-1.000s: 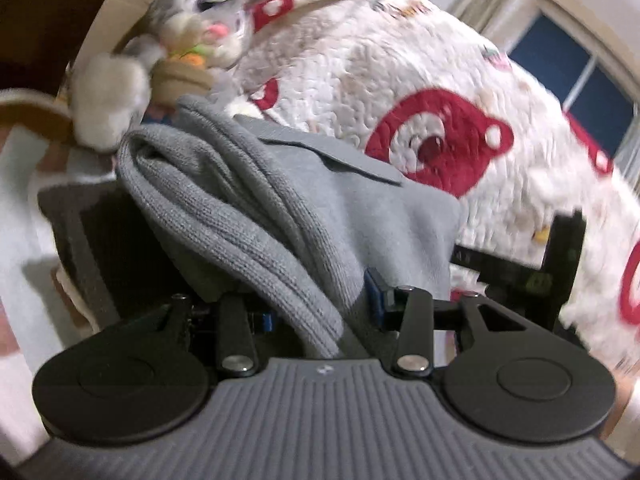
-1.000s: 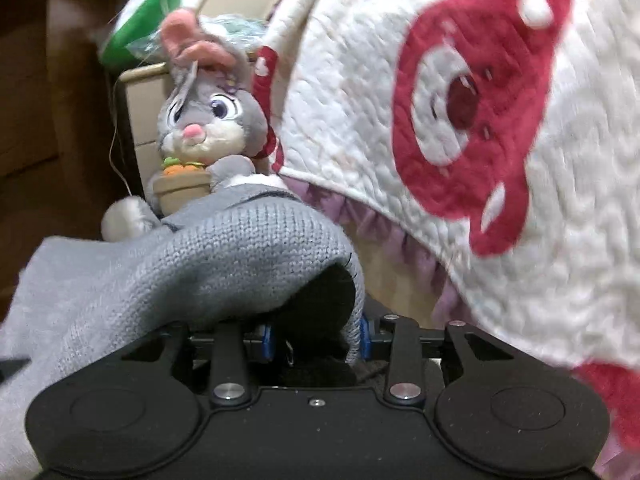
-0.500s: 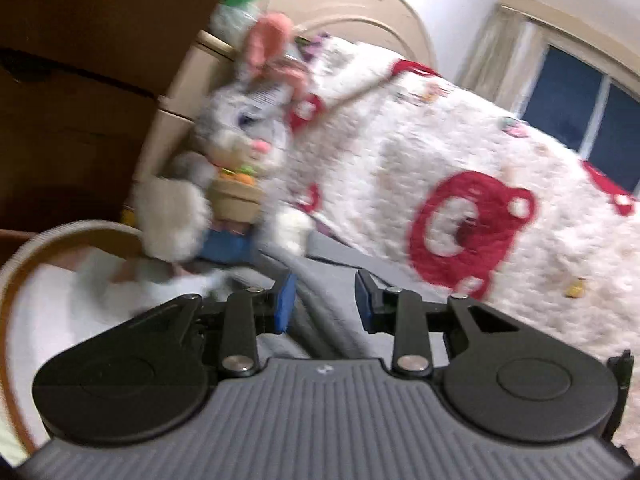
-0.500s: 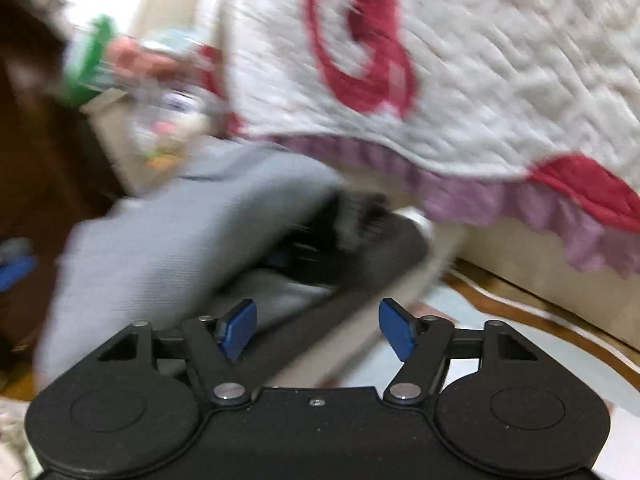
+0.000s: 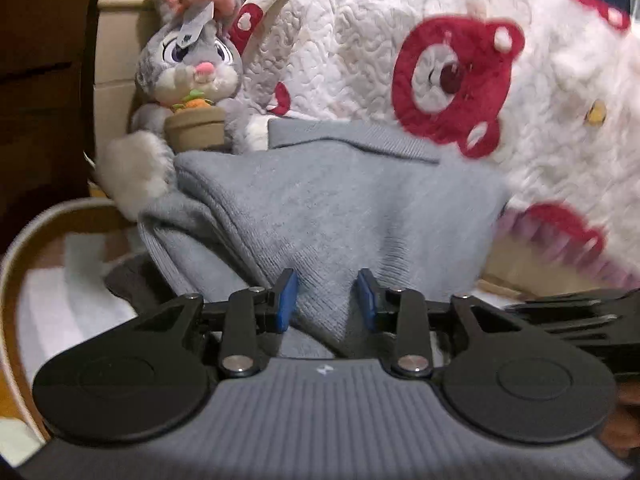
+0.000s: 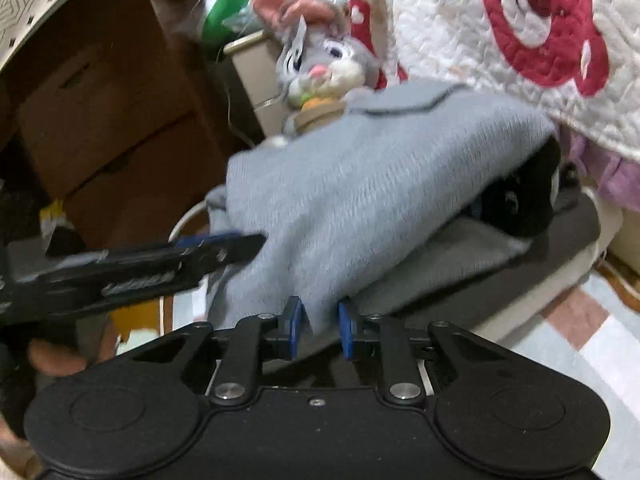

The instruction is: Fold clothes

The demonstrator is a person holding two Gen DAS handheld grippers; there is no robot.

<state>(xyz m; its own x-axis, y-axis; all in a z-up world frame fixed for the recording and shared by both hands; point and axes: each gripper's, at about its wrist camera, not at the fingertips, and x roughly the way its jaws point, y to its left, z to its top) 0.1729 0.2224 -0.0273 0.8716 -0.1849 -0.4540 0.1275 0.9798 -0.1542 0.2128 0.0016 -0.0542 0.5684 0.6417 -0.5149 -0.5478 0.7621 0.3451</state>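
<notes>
Right wrist view, lower centre: right gripper has just closed onto the grey sweater – soft, floppy knit – left gripper pinches its hem

From my left wrist camera, the folded sweater fills the frame's centre, its near fold between my left gripper fingers. A plush rabbit sits behind it at upper left, touching it; a quilt drapes across the upper right. In my right wrist view, the right gripper meets the sweater's lower edge, cardboard boxes at left.
</notes>
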